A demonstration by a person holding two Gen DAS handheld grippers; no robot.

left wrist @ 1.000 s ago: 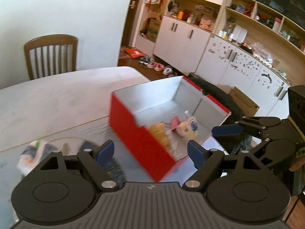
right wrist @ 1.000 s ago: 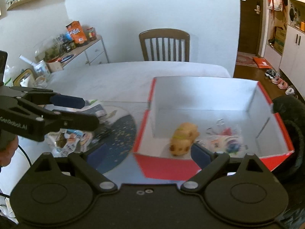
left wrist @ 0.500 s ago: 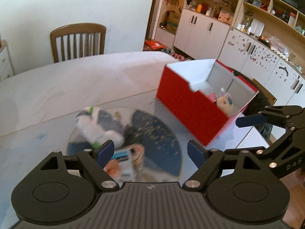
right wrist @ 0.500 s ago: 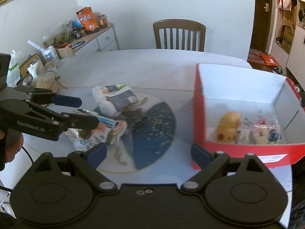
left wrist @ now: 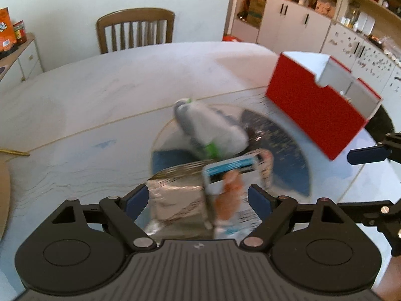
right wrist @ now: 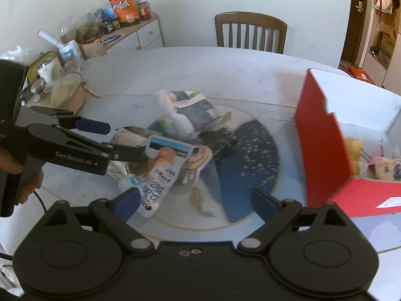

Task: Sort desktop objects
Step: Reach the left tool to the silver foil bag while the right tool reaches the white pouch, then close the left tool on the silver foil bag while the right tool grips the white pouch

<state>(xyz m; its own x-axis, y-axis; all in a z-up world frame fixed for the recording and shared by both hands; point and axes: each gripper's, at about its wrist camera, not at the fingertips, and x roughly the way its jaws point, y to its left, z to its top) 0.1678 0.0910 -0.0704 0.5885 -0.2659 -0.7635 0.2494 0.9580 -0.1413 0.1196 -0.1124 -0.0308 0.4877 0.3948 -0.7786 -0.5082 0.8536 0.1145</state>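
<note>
Around you the white desk (right wrist: pixel 225 70) carries a round blue mat (right wrist: pixel 250 155) at frame centre, a wooden chair (right wrist: pixel 250 31) stands at the top, and a cream pot (right wrist: pixel 62 95) sits at the left edge of the right wrist view. The red box (right wrist: pixel 323 145) stands at the right, open on top, with a yellow toy (right wrist: pixel 353 148) and small packets inside.

Your pile of snack packets (right wrist: pixel 180 130) lies on the mat, nothing covering it. In the left wrist view the silver foil pack (left wrist: pixel 175 195) and the white pouch with an orange picture (left wrist: pixel 230 183) lie low between your left gripper (left wrist: pixel 198 198) pads, not pinched; the jaws are spread wide and empty. The white and grey bag (left wrist: pixel 208 125) lies beyond, blurred.

Your right gripper (right wrist: pixel 193 198) hovers over the mat's near edge, jaws wide apart and empty. Your hand (right wrist: pixel 22 175) grips the left handle at the lower left.
</note>
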